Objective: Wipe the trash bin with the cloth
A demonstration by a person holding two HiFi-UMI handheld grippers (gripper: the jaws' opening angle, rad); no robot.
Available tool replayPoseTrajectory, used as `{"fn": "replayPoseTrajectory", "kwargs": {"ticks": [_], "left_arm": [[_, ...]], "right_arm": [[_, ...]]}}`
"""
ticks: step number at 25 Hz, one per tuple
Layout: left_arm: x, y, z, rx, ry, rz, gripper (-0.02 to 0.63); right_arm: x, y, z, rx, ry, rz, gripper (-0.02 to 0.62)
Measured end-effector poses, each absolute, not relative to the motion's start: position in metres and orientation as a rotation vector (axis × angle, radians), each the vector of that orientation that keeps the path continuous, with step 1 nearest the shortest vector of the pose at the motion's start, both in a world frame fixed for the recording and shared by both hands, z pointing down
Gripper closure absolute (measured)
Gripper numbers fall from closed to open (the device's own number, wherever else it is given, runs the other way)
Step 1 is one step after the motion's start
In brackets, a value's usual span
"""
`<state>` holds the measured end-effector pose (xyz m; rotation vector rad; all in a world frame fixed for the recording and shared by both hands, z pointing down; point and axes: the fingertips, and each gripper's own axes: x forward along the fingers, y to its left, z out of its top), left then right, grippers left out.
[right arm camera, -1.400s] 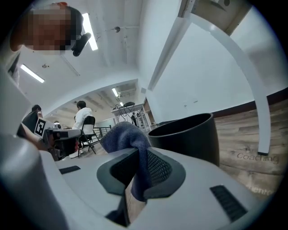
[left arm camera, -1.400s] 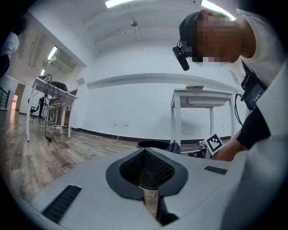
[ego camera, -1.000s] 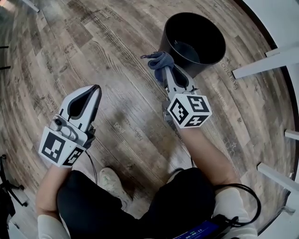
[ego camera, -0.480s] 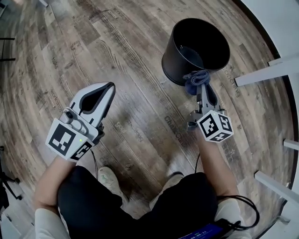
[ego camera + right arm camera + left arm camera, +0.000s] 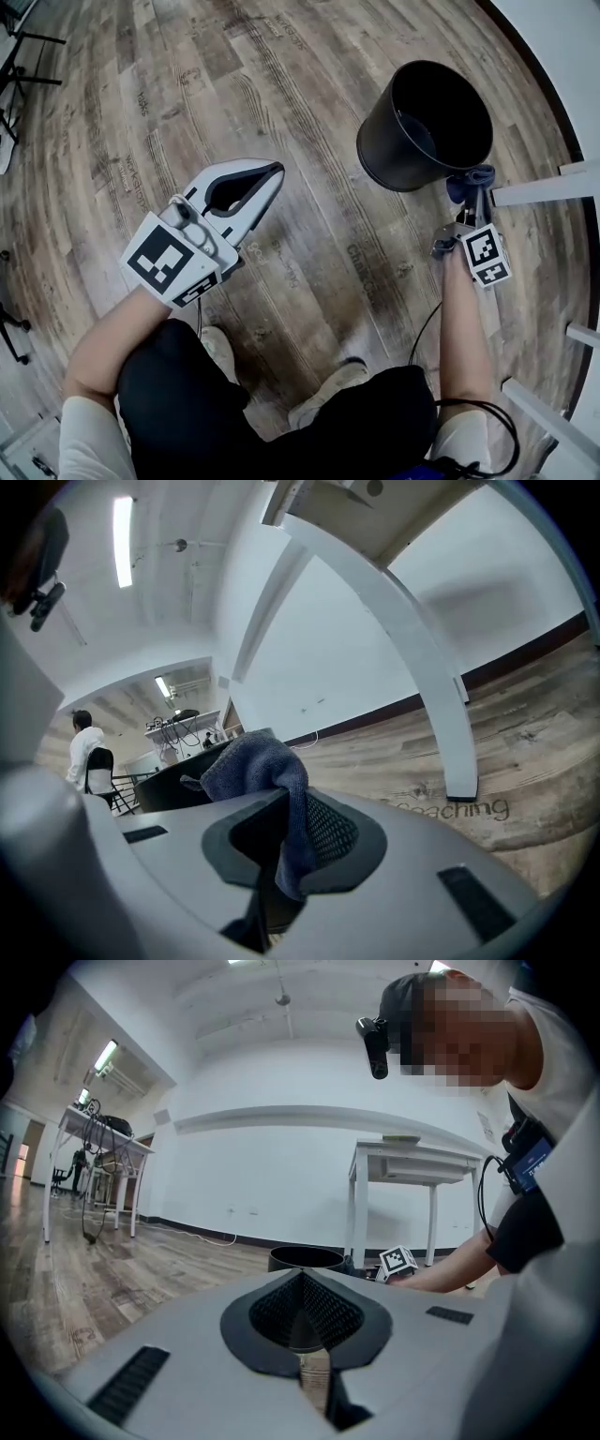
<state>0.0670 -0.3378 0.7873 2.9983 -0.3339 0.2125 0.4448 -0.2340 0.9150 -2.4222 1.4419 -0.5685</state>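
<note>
Black round trash bin (image 5: 380,150), smooth-walled and tapering toward its base, stands upright on the grey-brown wood-plank floor (image 5: 309,84) with its open mouth facing up and its long axis vertical; it sits at the right of the head view.

At the left, a bare forearm comes up from the lower corner and carries the left claw (image 5: 272,173), which points up and to the right toward the bin but is well apart from it. Its two white jaws are pressed together with nothing between them, the ribbed black pads meeting at the tip (image 5: 302,1283).

At the right, the other forearm is stretched out straight and low. The right claw (image 5: 473,197) points at the bin's near right side, its jaws clamped on a soft, napped blue-grey cloth (image 5: 469,180). The cloth (image 5: 258,766) bunches over the claw tips and hangs down between the pads, just beside the bin's wall; whether it touches cannot be told. A white table leg (image 5: 544,187) runs close by.
</note>
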Motion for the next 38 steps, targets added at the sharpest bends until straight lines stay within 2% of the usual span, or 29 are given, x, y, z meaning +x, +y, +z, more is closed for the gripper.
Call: {"fn": "replayPoseTrajectory", "kwargs": {"ticks": [5, 11, 16, 20, 27, 38], "left_arm": [[0.066, -0.339, 0.787, 2.999, -0.335, 0.211, 0.597], [0.066, -0.343, 0.79, 2.989, -0.344, 0.206, 0.597], [0.064, -0.345, 0.79, 2.984, -0.347, 0.209, 0.597], [0.058, -0.348, 0.789, 2.984, -0.363, 0.21, 0.597], [0.049, -0.353, 0.789, 2.972, -0.387, 0.217, 0.597], [0.06, -0.345, 0.793, 2.97, -0.344, 0.22, 0.597]], "right_arm": [[0.423, -0.219, 0.909, -2.337, 1.422, -0.566, 0.551], [0.336, -0.203, 0.915, -2.227, 1.552, -0.64, 0.551], [0.268, -0.253, 0.929, -2.126, 1.799, -0.729, 0.551], [0.241, -0.305, 0.936, -2.087, 1.901, -0.757, 0.551], [0.245, -0.341, 0.955, -2.174, 1.911, -0.792, 0.551], [0.29, -0.267, 0.954, -2.263, 1.877, -0.757, 0.551]]}}
